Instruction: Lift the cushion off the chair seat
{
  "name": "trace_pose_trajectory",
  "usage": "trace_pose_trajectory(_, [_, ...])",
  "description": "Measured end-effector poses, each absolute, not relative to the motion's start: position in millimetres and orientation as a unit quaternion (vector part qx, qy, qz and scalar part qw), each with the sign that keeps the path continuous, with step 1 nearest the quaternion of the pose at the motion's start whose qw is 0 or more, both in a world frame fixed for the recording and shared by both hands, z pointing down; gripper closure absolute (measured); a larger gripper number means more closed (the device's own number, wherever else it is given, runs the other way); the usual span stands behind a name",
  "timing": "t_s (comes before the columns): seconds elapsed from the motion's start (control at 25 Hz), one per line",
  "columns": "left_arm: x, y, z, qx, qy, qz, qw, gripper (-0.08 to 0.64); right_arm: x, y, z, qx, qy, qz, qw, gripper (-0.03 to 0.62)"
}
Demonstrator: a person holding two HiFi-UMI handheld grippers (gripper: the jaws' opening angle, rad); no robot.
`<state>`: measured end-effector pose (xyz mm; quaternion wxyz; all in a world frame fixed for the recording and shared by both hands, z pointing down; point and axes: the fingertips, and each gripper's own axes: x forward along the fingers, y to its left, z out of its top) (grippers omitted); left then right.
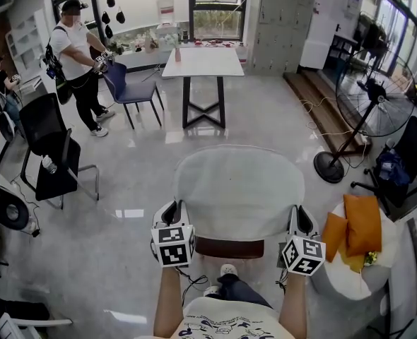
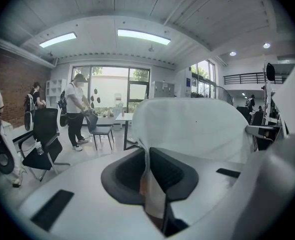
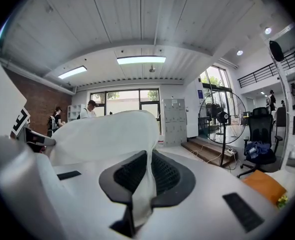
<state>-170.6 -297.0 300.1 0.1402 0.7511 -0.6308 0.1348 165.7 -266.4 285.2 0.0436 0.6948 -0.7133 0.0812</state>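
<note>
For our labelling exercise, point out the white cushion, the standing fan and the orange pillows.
white cushion (image 1: 238,189): head view, middle of its top face.
standing fan (image 1: 374,92): head view, hub of its round cage.
orange pillows (image 1: 364,223): head view, face of the larger pillow.

The right gripper (image 3: 146,170) has its jaws closed on a fold of the white cushion (image 3: 107,134). The fabric stands upright between the dark pads, and the cushion spreads ahead and to the left. A fan (image 3: 222,116) stands at the right, with an office chair (image 3: 260,131) beside it. An orange pillow (image 3: 265,184) lies at lower right. Lockers (image 3: 173,116) line the far wall.
</note>
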Motion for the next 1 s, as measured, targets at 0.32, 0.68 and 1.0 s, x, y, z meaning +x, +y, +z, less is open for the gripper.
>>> trace_pose_trajectory(0.32, [-177.4,-290.1,297.8,0.755,-0.628,0.13,0.138,0.514,159.7,-258.3,281.9,0.697,-0.712,0.076,0.042,0.545])
trace_pose_trajectory(0.68, [-173.7,-288.7,298.3,0.759,-0.623,0.127,0.138,0.514,163.5,-251.6,280.0,0.701,-0.709,0.07,0.043,0.545])
trace_pose_trajectory(1.0, [-171.3,-290.9,297.5,0.761,-0.621,0.129,0.137,0.514,165.2,-251.3,278.9,0.704,-0.705,0.069,0.043,0.545])
